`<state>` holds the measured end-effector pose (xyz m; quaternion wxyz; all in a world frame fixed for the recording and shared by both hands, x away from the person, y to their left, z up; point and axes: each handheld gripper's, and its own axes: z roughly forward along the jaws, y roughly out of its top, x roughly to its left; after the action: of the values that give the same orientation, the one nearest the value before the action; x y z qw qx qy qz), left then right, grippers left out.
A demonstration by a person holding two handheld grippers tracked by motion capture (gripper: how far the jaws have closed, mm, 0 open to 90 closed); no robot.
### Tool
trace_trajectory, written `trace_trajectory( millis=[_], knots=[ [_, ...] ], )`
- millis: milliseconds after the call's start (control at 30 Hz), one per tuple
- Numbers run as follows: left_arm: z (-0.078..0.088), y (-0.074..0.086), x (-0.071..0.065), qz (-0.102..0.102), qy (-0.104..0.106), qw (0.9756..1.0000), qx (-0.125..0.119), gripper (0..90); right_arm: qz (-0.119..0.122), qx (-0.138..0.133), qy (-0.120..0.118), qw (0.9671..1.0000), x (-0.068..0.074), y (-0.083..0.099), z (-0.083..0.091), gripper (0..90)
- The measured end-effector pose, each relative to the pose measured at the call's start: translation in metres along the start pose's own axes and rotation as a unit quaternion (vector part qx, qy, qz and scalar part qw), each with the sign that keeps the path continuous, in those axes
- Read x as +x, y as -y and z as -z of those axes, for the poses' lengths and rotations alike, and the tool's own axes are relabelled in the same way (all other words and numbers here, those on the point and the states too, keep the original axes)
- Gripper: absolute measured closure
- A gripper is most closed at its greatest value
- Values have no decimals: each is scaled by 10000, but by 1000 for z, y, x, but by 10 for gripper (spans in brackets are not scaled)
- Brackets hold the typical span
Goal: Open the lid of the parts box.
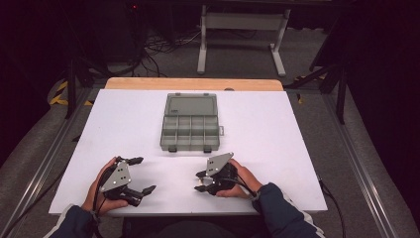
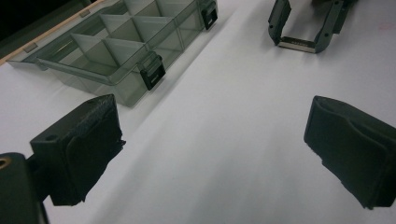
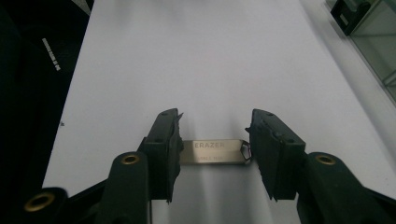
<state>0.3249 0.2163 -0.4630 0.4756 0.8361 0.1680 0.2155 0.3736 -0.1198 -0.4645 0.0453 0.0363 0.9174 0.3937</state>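
Observation:
A small silver metal stick (image 3: 212,151) marked ERAZER lies flat on the white table (image 1: 277,144) near the front edge. My right gripper (image 3: 214,140) straddles it lengthwise, and both pads touch its ends; the left gripper view shows the same stick (image 2: 296,44) spanning those jaws. Left of it, my left gripper (image 1: 142,174) rests on the table with its jaws wide apart, and nothing lies between its pads (image 2: 79,149). Each gripper is held by a hand.
A clear grey organizer box (image 1: 163,135) with several empty compartments stands mid-table, its lid (image 1: 192,105) folded open toward the far side and two black latches facing me. A wooden edge (image 1: 193,83) runs behind the white sheet.

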Motion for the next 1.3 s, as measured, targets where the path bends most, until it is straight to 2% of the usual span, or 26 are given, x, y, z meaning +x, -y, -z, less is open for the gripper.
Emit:
trace_trajectory(
  millis=[567,800,1300],
  knots=[
    [5,4,-2,35,-82,10000,45,50,-5,-65,31,10000,-1,-4,-4,546],
    [6,5,-1,42,-78,9999,61,51,-44,-206,102,9997,-2,-7,0,546],
    [5,5,0,32,-65,9999,70,50,-79,-240,216,9994,-5,-7,5,546]
  ],
)
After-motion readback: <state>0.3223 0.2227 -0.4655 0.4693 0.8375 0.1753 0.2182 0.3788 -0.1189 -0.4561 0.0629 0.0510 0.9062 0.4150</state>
